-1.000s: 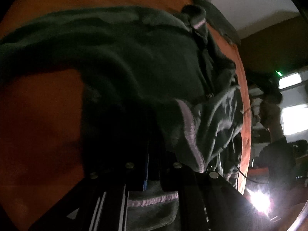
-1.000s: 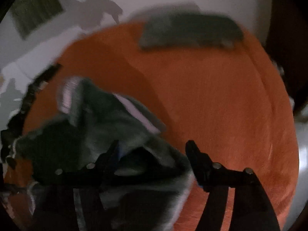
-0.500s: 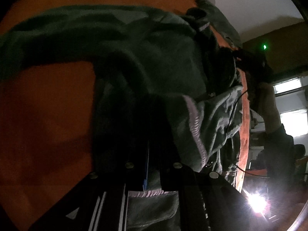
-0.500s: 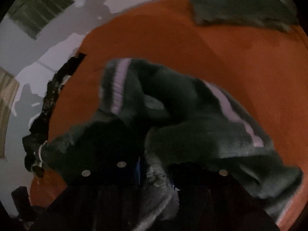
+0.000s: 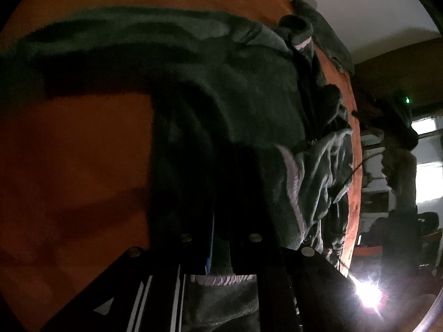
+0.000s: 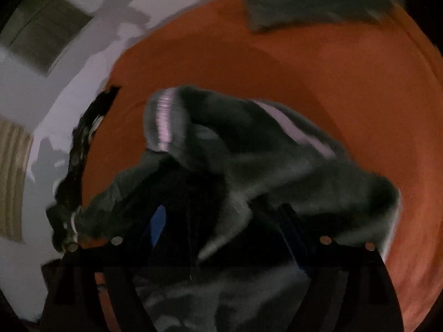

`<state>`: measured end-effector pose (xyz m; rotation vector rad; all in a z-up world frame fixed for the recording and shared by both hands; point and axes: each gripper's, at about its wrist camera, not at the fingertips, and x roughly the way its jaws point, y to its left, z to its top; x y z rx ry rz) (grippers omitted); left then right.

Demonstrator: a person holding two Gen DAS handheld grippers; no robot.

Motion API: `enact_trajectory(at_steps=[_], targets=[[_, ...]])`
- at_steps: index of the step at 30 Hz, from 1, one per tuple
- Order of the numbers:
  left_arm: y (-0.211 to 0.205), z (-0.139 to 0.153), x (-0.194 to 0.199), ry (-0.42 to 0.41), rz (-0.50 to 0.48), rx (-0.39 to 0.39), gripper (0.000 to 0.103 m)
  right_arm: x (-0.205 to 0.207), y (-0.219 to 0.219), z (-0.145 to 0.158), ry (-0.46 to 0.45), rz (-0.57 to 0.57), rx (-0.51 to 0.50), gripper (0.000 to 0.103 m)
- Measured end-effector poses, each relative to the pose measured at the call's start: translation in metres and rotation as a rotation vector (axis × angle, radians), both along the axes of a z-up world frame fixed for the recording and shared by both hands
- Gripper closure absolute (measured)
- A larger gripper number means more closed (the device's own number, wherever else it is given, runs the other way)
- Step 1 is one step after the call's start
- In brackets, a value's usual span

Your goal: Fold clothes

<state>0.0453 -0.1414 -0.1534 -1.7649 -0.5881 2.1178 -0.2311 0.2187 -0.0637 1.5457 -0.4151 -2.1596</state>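
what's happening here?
A person is folding a dark green garment on an orange surface with two handheld grippers. The left gripper is shut on a fold of it. The right gripper is open, fingers spread with cloth bunched between them. A second green garment lies at the far edge. The fold looks unfinished.

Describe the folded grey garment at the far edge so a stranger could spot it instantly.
Start at the orange bed cover. At its far edge, by the white wall, lies the folded grey garment. It is flat and apart, unlike the rumpled pink-trimmed dark green garment near the camera.
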Motion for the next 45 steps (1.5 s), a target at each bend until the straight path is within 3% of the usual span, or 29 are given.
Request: enact_trajectory(at_steps=[2, 5, 9, 13, 18, 21, 23, 25, 28, 31, 34, 38, 39, 40, 45], targets=[[0.016, 0.015, -0.021, 0.041, -0.043, -0.001, 0.093, 0.018, 0.025, 0.006, 0.037, -0.059, 0.011, 0.021], [0.046, 0.036, -0.055, 0.084, -0.126, 0.018, 0.090, 0.063, 0.076, 0.002, 0.088, -0.173, 0.167, 0.021], [0.129, 0.050, -0.111, 0.100, -0.309, 0.029, 0.048, 0.132, 0.150, -0.032, -0.022, -0.252, 0.153, 0.024], [0.207, 0.042, -0.153, 0.117, -0.428, -0.019, 0.047, 0.231, 0.186, -0.054, -0.115, -0.265, 0.054, 0.025], [0.265, 0.022, -0.186, 0.114, -0.441, -0.034, 0.047, 0.366, 0.211, -0.051, -0.169, -0.342, 0.059, 0.025], [0.287, 0.010, -0.192, 0.133, -0.439, -0.066, 0.047, 0.417, 0.220, -0.056, -0.222, -0.409, 0.015, 0.025], [0.296, -0.001, -0.192, 0.118, -0.434, -0.082, 0.047, 0.435, 0.216, -0.067, -0.243, -0.404, 0.057, 0.028], [0.302, -0.011, -0.193, 0.102, -0.428, -0.098, 0.047, 0.448, 0.213, -0.078, -0.262, -0.403, 0.095, 0.096], [0.305, -0.018, -0.191, 0.099, -0.419, -0.127, 0.047, 0.459, 0.218, -0.079, -0.270, -0.438, 0.057, 0.097], [0.302, -0.015, -0.192, 0.119, -0.401, -0.123, 0.047, 0.468, 0.225, -0.072, -0.245, -0.427, 0.130, 0.098], [0.298, -0.015, -0.195, 0.138, -0.383, -0.140, 0.047, 0.468, 0.233, -0.082, -0.271, -0.438, 0.111, 0.097], [0.282, -0.008, -0.192, 0.120, -0.357, -0.121, 0.047, 0.438, 0.232, -0.064, -0.218, -0.406, 0.122, 0.092], [0.279, -0.003, -0.190, 0.129, -0.360, -0.112, 0.047, 0.429, 0.233, -0.057, -0.201, -0.404, 0.120, 0.085], [0.275, 0.002, -0.187, 0.137, -0.363, -0.103, 0.047, 0.420, 0.235, -0.050, -0.184, -0.402, 0.118, 0.072], [0.283, 0.010, -0.188, 0.148, -0.426, -0.091, 0.047, 0.375, 0.241, -0.014, -0.100, -0.395, 0.110, 0.045]])
